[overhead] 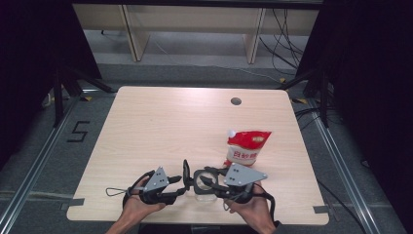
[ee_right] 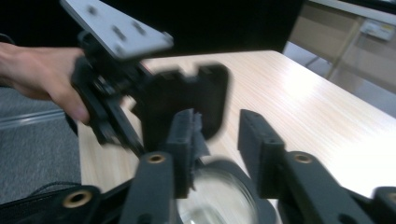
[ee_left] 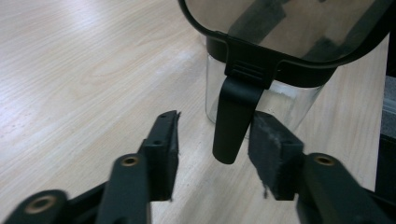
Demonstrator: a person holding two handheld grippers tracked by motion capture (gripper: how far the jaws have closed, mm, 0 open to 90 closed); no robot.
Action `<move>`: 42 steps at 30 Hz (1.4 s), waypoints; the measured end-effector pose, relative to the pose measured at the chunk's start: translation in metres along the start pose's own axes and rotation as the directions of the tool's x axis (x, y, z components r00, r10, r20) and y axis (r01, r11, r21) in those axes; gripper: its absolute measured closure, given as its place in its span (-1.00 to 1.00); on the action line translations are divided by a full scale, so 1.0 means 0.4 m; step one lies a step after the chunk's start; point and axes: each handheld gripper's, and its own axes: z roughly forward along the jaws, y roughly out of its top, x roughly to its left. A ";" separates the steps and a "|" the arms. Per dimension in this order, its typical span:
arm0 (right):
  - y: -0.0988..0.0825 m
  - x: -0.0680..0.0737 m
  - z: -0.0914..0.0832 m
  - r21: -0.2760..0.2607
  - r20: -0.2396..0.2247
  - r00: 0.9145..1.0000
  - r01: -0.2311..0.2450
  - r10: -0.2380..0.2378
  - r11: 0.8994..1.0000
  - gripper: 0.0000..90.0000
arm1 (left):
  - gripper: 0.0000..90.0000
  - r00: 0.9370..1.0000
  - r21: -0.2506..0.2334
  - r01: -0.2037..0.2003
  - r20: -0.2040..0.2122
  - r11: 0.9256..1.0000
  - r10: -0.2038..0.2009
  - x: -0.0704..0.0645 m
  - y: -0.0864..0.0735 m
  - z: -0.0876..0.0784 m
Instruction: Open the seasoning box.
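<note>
High view sets the clear glass jar (overhead: pixel 204 187) at the near edge of the wooden table (overhead: pixel 160 126), between the two grippers; its black-rimmed lid (overhead: pixel 205 176) stands swung up on the jar; the left gripper (overhead: pixel 184 179) lies just left of it, held in the person's left hand (overhead: pixel 139 204), and the right gripper (overhead: pixel 207 181) comes in from the right, held in the right hand (overhead: pixel 253 207), its tips at the lid's rim; a red and white bag (overhead: pixel 246 146) stands just beyond the jar, to the right, and a round hole (overhead: pixel 236 101) sits in the far part of the table.

Left gripper view looks at the jar (ee_left: pixel 261 100) from close by; the lid's black latch tab (ee_left: pixel 233 121) hangs down between the jaws of the left gripper (ee_left: pixel 212 149); the jaws are parted, the right pad (ee_left: pixel 273 149) beside the tab, the left pad (ee_left: pixel 163 149) well clear; the tab is not squeezed.

Right gripper view is blurred; the right gripper (ee_right: pixel 217 140) has its jaws apart above the glass jar (ee_right: pixel 215 196), nothing pinched between them; the left gripper (ee_right: pixel 140 98) and hand (ee_right: pixel 42 74) show beyond.
</note>
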 end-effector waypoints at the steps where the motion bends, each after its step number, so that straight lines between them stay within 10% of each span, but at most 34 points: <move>1: -0.009 -0.007 -0.010 0.001 0.008 1.000 -0.015 0.015 1.000 0.34 | 0.05 1.000 0.008 0.000 0.002 1.000 0.000 0.001 -0.001 -0.006; 4: -0.073 -0.038 -0.059 0.009 0.039 0.995 -0.092 0.092 0.996 0.25 | -0.14 1.000 0.010 0.014 -0.017 1.000 -0.014 -0.002 -0.003 -0.013; 22: -0.190 -0.135 -0.176 -0.005 0.152 0.978 -0.147 0.146 0.989 -0.12 | -0.46 0.989 0.055 0.135 -0.059 0.989 -0.132 -0.017 -0.019 -0.048; 32: -0.225 -0.176 -0.235 -0.018 0.263 0.937 -0.236 0.232 0.972 -0.30 | -0.49 0.991 0.053 0.117 -0.074 0.992 -0.113 -0.019 -0.017 -0.065; 37: -0.247 -0.210 -0.245 -0.036 0.271 0.939 -0.212 0.213 0.977 -0.47 | -0.50 0.987 0.038 0.138 -0.083 0.990 -0.135 -0.018 -0.021 -0.069; 42: -0.261 -0.206 -0.234 -0.004 0.272 0.925 -0.275 0.265 0.962 -0.58 | -0.52 0.987 0.044 0.147 -0.077 0.988 -0.143 -0.025 -0.021 -0.070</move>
